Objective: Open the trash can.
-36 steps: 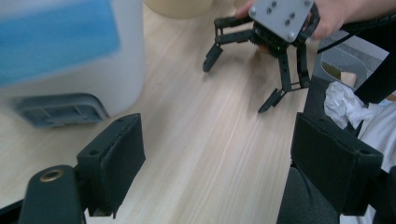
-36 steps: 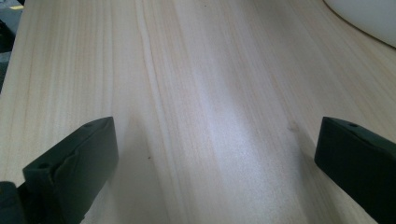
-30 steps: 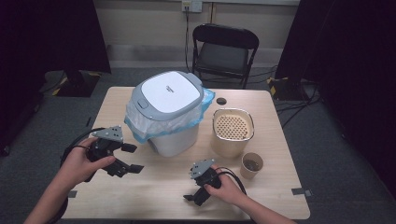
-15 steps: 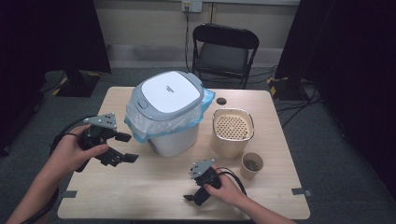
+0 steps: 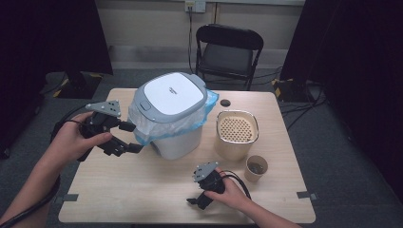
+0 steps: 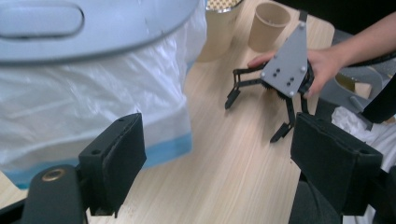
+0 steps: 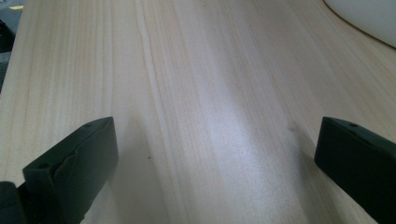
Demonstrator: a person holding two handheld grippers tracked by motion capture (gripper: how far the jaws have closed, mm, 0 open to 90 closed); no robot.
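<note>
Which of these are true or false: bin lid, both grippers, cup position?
1. The bin has its lid shut. True.
2. The left gripper is clamped on the bag. False: its jaws are open beside the bag, with nothing between them.
3. The paper cup stands on the table, right of the bin. True.
4. The right gripper hangs over the lid. False: it sits low near the table's front edge, jaws open.
</note>
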